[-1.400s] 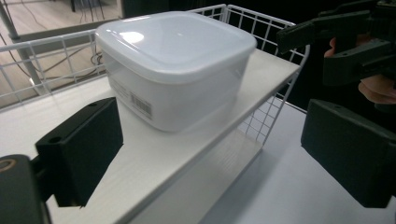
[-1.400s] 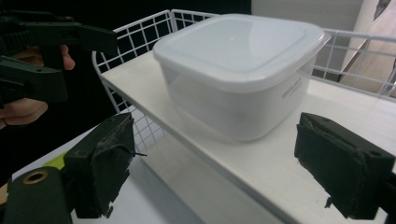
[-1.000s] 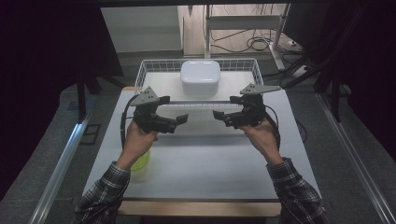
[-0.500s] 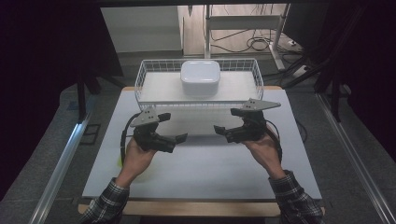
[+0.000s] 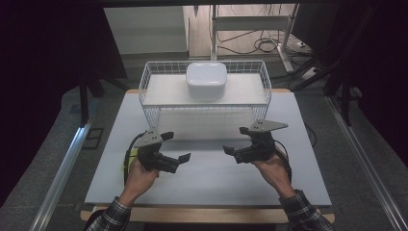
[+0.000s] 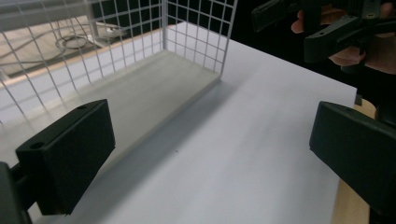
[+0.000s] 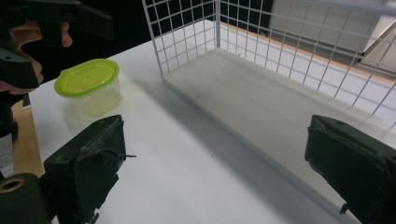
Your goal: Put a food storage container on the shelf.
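Right gripper view showed the green-lidded container left of the right gripper, both grippers' jaws released and empty; bare surface lay between the two.

Table in a dim room.
White table on grey floor; pale wall behind; metal stand with cables; dark surroundings at both sides.
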A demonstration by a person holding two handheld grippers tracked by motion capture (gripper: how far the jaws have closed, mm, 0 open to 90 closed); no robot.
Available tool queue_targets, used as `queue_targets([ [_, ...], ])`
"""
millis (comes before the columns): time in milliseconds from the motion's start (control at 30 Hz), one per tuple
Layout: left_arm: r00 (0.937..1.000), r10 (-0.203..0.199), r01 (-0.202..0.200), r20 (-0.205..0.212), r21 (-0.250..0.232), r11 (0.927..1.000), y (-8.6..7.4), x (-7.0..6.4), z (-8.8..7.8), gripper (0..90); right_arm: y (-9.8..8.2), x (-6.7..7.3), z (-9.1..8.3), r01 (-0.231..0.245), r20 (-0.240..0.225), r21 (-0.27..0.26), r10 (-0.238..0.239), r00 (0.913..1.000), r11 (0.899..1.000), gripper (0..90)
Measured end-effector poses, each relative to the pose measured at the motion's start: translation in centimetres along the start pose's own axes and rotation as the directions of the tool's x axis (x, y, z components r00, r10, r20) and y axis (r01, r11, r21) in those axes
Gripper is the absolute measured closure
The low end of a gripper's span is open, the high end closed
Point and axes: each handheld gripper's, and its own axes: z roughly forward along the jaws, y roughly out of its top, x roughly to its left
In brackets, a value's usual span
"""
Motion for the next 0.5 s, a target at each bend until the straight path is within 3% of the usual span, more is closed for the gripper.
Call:
queue_targets([
  [267, 0.9996, 0.02, -0.018, -0.023, 0.052, 0.9985, -1.5, -0.7, 0.3, 1.2, -2.0, 0.4, -0.1, -0.007, 0.024, 0.004, 0.007, 0.9997, 1.0, 5.8],
  [333, 0.9971, 0.041, -0.037, -0.063, 0.072, 0.9967, -2.3, -1.0, 0.3, 1.6, -2.6, 0.6, -0.2, -0.015, 0.033, 0.005, 0.014, 0.9993, 1.0, 5.8],
  [500, 0.995, 0.035, -0.026, -0.093, 0.096, 0.9951, -3.8, -1.2, 0.3, 2.0, -4.5, 0.7, -0.4, -0.025, 0.041, 0.023, 0.024, 0.9989, 0.999, 5.8],
])
